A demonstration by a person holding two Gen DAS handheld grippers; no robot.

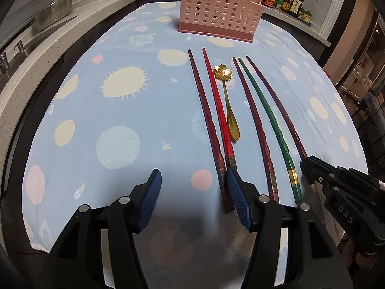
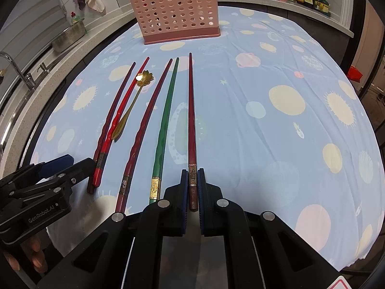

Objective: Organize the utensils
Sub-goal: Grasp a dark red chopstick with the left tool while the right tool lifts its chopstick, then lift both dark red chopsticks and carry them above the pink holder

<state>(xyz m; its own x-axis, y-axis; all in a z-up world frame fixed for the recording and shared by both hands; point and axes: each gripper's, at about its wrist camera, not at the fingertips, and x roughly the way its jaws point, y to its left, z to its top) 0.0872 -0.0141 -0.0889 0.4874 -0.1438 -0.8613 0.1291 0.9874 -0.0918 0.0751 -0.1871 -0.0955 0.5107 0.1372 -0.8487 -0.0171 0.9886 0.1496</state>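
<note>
Kitchen tabletop (image 1: 120,110) under a spotted cloth is seen from the left wrist: five chopsticks and a gold spoon (image 1: 227,101) lie unsorted before the pink holder (image 1: 220,7), left gripper (image 1: 192,200) spread, angled down, nothing pinched. From the right wrist, the right gripper (image 2: 193,187) is pressed onto the dark red chopstick (image 2: 191,120), still flat on the cloth.

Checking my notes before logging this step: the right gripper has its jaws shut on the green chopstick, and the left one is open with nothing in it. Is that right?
Not quite. The right gripper has its jaws shut on the dark red chopstick, not the green chopstick, which lies free on the cloth just beside it, as the right wrist view shows. The left gripper is indeed open with nothing in it.
</note>
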